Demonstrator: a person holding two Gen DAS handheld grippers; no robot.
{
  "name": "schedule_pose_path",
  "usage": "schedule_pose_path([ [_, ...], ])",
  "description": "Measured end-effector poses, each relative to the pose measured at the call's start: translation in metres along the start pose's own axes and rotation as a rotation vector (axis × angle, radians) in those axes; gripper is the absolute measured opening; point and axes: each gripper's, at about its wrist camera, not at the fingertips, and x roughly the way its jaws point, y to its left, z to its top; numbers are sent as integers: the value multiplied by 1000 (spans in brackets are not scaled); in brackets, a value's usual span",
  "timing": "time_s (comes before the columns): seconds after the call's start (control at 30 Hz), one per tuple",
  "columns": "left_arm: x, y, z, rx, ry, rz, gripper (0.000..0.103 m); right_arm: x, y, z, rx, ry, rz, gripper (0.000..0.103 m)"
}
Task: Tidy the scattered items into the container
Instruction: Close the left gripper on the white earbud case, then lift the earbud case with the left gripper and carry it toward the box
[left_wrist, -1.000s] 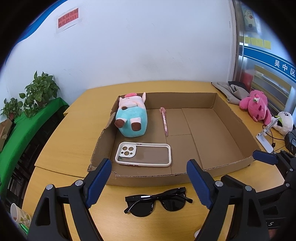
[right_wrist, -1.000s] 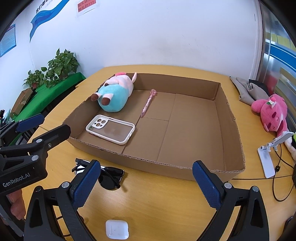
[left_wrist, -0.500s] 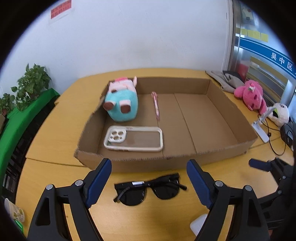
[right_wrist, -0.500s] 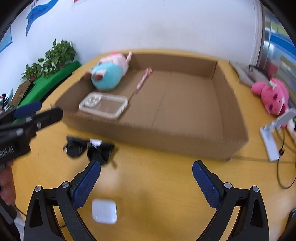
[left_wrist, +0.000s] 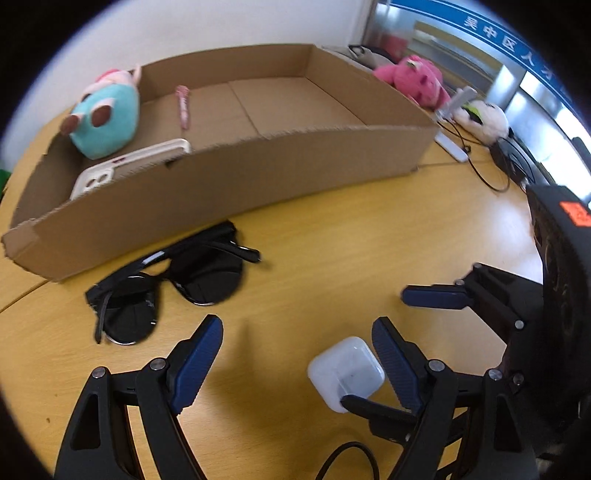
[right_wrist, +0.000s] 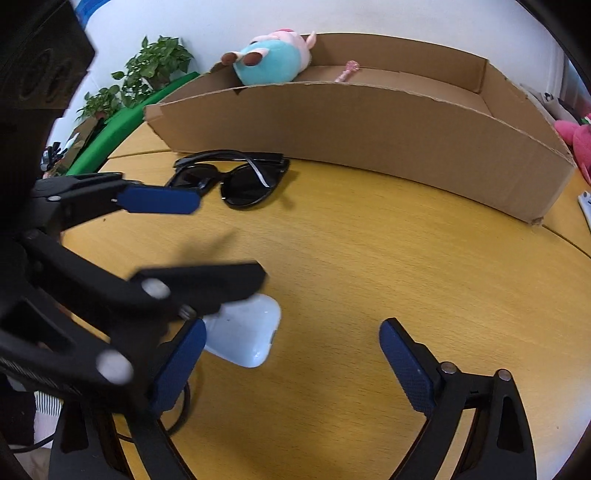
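Observation:
A shallow cardboard box (left_wrist: 258, 173) (right_wrist: 369, 133) holds a teal and pink plush toy (left_wrist: 105, 118) (right_wrist: 273, 61), a pink pen (left_wrist: 183, 107) (right_wrist: 347, 70) and a white-cased phone (left_wrist: 125, 168). Black sunglasses (left_wrist: 170, 284) (right_wrist: 236, 177) lie on the wooden table in front of the box. A white earbud case (left_wrist: 345, 371) (right_wrist: 245, 334) lies nearer. My left gripper (left_wrist: 297, 350) is open and low over the table, the case just inside its right finger. My right gripper (right_wrist: 291, 354) is open, the case by its left finger.
A pink plush (left_wrist: 413, 79) (right_wrist: 576, 140), a white plush (left_wrist: 480, 116), a white phone stand (left_wrist: 450, 142) and black cables (left_wrist: 484, 173) lie right of the box. Potted plants (right_wrist: 147, 74) stand on a green shelf at the left. A cable (left_wrist: 343, 458) loops at the near edge.
Both grippers have dropped low and moved in towards the earbud case. The box now looms larger and the sunglasses sit closer. Both stay open.

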Motion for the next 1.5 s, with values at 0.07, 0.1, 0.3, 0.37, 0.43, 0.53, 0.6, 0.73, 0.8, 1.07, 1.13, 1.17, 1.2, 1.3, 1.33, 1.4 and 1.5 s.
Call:
schedule_pose_path([
  [0.07,3,-3,-2,29,18,-8,81,-1,5,-4,-22,-7,10,90],
  [0.1,4,-5,-3,40,28,-11,81,-1,7,-5,-31,-10,15,90],
  [0.3,9,-6,-12,58,78,-45,77,-1,15,-11,-65,-27,78,90],
  [0.37,11,-4,-12,47,90,-73,69,0,19,-11,-82,-31,71,88],
  [0.43,13,-4,-12,43,105,-92,56,1,21,-10,-88,-35,80,81],
  [0.53,14,-7,-11,68,109,-56,44,2,26,-8,-109,-43,68,73],
  [0.6,14,-6,-11,75,110,-48,43,3,27,-7,-118,-50,60,66],
  [0.73,13,-3,-11,79,108,-48,43,4,29,-7,-130,-61,60,60],
  [0.8,12,-3,-12,82,106,-52,43,4,29,-7,-139,-69,53,60],
  [1.07,14,-2,-8,55,113,-123,43,4,35,-4,-189,-126,11,70],
  [1.13,15,-5,-7,66,113,-127,43,5,39,-4,-214,-130,7,69],
  [1.17,15,-6,-7,68,113,-132,42,6,40,-4,-224,-129,8,66],
  [1.2,15,-7,-7,71,113,-133,42,8,42,-4,-233,-127,5,61],
  [1.3,15,-6,-7,66,115,-142,43,12,41,-4,-247,-117,-22,52],
  [1.33,15,-5,-7,62,115,-149,43,11,40,-4,-243,-116,-13,52],
  [1.4,16,-5,-6,63,114,-153,42,10,39,-4,-240,-115,-9,52],
  [1.5,11,-8,-3,72,98,-148,42,6,40,-4,-245,-129,-27,52],
])
